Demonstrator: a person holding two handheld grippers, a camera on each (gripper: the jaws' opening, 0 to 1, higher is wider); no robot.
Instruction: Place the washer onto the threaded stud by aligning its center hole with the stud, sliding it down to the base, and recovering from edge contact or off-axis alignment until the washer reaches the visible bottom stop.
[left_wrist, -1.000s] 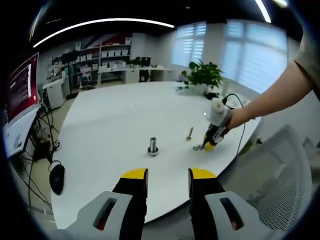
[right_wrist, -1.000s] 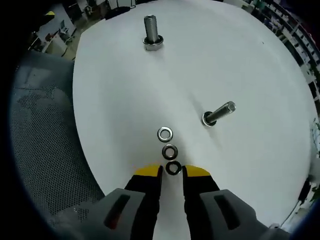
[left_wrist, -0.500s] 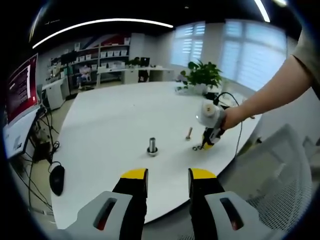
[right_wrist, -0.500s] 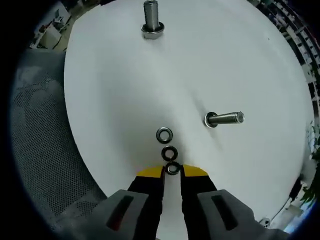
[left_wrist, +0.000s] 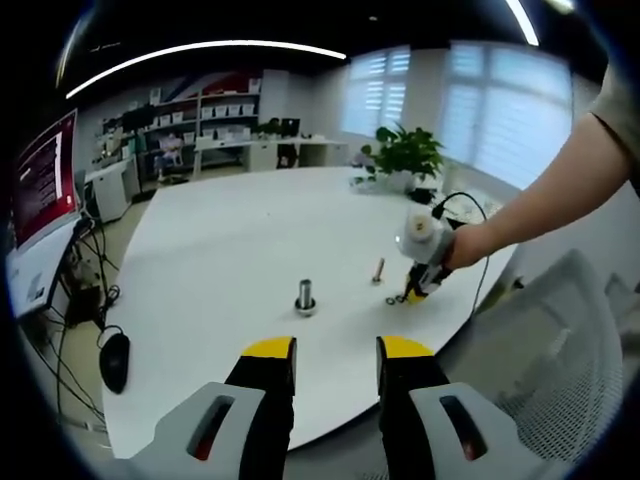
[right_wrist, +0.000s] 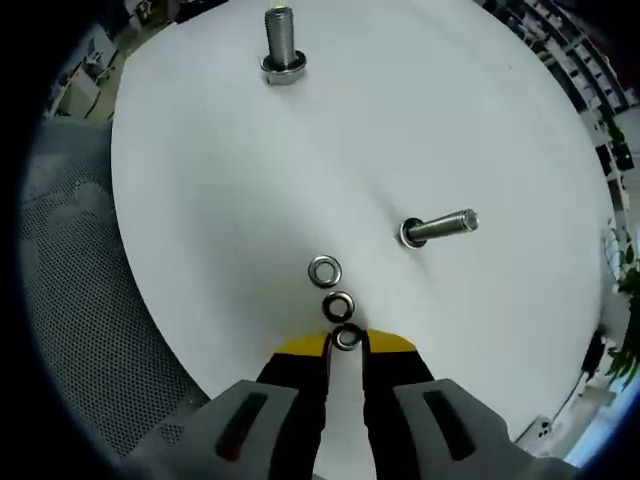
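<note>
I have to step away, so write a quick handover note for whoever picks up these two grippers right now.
Right gripper: low over the white table, jaws closing around the nearest washer of three in a row; grip not confirmed.
Left gripper: open, empty, hanging back off the table edge.
Middle washer and far washer lie flat beyond it. Larger stud and smaller stud stand bare on their bases.
Done: approach to the washer.
Left: secure it, lift, align the hole with a stud, slide it down to the base.
</note>
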